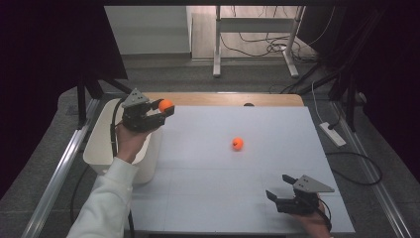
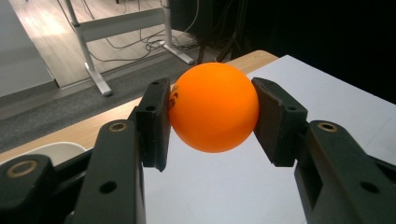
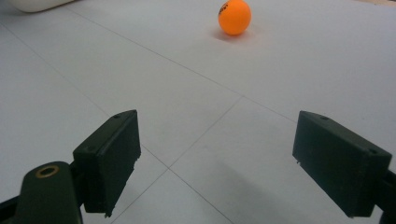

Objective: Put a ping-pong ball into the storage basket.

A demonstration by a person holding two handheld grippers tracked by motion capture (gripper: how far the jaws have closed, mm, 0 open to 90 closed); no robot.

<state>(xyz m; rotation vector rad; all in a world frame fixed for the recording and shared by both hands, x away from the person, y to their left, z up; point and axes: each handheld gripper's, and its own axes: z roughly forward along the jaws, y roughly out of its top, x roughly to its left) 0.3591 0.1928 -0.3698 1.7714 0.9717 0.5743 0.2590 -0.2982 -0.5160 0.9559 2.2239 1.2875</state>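
High view: the left gripper (image 1: 166,108) squeezes a small round orange ball (image 1: 165,104), lifted just beside the white plastic bin (image 1: 101,144). The right gripper (image 1: 277,187) rests wide open, holding nothing, on the white table (image 1: 208,183). A second orange ball (image 1: 237,144) lies alone mid-table.

**Hidden and cut off**

In the left gripper view, the dark print on the held orange ball (image 2: 213,107) sits half behind a pad, unreadable. In the high view, the person's left hand (image 1: 130,141) covers part of the white bin (image 1: 101,144), and the picture's bottom edge cuts the right hand (image 1: 317,223).
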